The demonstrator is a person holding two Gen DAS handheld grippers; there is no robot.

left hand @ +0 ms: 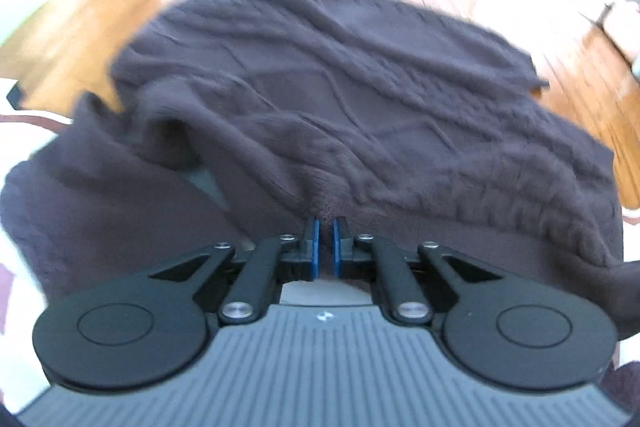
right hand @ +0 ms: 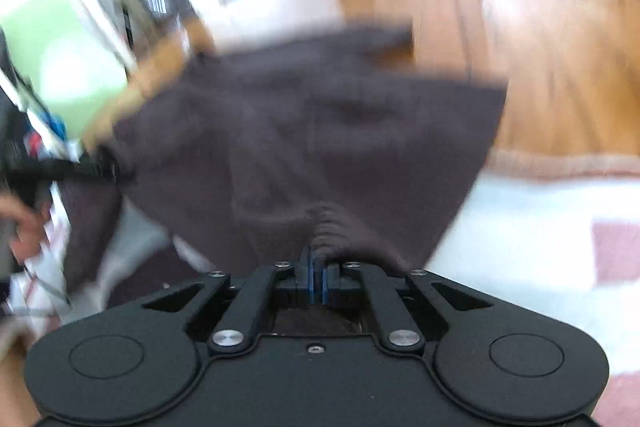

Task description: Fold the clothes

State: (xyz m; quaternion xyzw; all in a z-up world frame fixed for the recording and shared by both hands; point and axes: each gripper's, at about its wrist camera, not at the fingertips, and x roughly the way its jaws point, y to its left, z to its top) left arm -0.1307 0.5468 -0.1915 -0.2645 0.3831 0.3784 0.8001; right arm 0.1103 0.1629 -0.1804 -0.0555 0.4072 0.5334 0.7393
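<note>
pinching the brown sweater hem with our left gripper; right gripper clamped on its ribbed edge, cloth spreading ahead.

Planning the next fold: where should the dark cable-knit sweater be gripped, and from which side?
Probably by the ribbed hem, from the near side: that edge is thick, bunches readily, and both the left gripper and right gripper are pinching the sweater's near edge.

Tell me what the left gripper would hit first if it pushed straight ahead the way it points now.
The dark brown knit sweater. The left gripper is already shut on its edge, and the cable-knit fabric fills the line ahead. What lies under the cloth is hidden, so the depth behind it is unclear.
</note>
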